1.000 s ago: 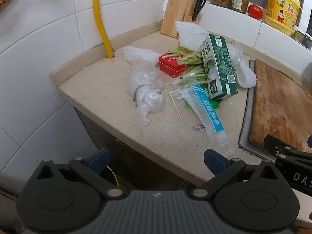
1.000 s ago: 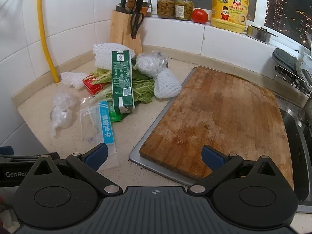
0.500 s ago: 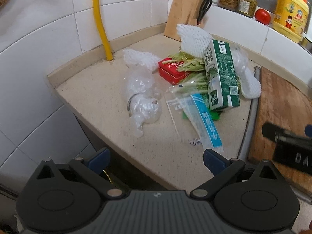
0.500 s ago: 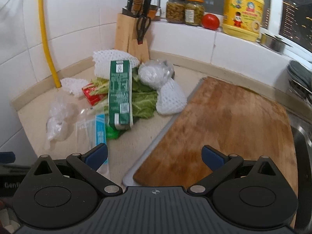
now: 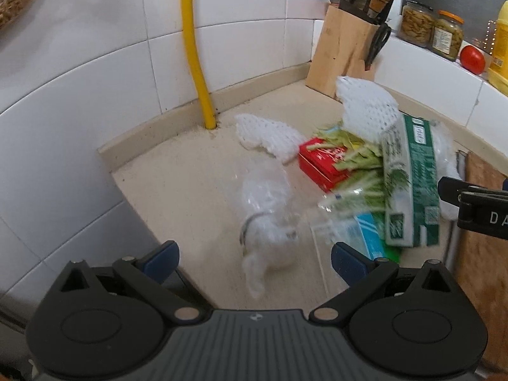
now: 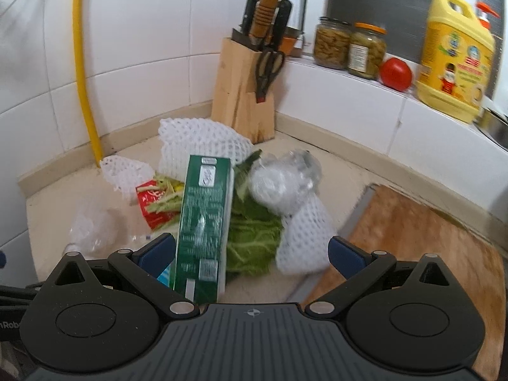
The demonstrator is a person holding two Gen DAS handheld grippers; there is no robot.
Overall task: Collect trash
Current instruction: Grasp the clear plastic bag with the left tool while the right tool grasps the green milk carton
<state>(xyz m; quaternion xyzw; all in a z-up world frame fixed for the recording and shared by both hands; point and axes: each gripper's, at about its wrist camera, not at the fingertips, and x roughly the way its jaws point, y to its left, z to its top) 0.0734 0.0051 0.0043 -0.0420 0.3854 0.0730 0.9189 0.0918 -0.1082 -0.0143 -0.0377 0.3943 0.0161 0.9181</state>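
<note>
A heap of trash lies in the counter corner. A green carton (image 6: 203, 225) (image 5: 409, 184) rests on cabbage leaves (image 6: 254, 241), beside a red box (image 5: 324, 162) (image 6: 152, 203). White foam nets (image 6: 197, 143) (image 5: 365, 108) and a crumpled clear bag (image 5: 266, 216) (image 6: 92, 228) surround them, with a blue-striped clear packet (image 5: 358, 231) in front. My left gripper (image 5: 254, 258) is open just short of the clear bag. My right gripper (image 6: 250, 250) is open, the carton's near end between its fingers without touching them.
A wooden cutting board (image 6: 428, 241) lies to the right of the heap. A knife block (image 6: 244, 92) stands in the corner, a yellow pipe (image 5: 197, 63) runs up the tiled wall. Jars (image 6: 349, 47), a tomato (image 6: 395, 73) and a yellow bottle (image 6: 454, 54) line the ledge.
Both grippers have moved forward toward the heap. The right one has swung left off the cutting board to face the green carton. Both stay open.
</note>
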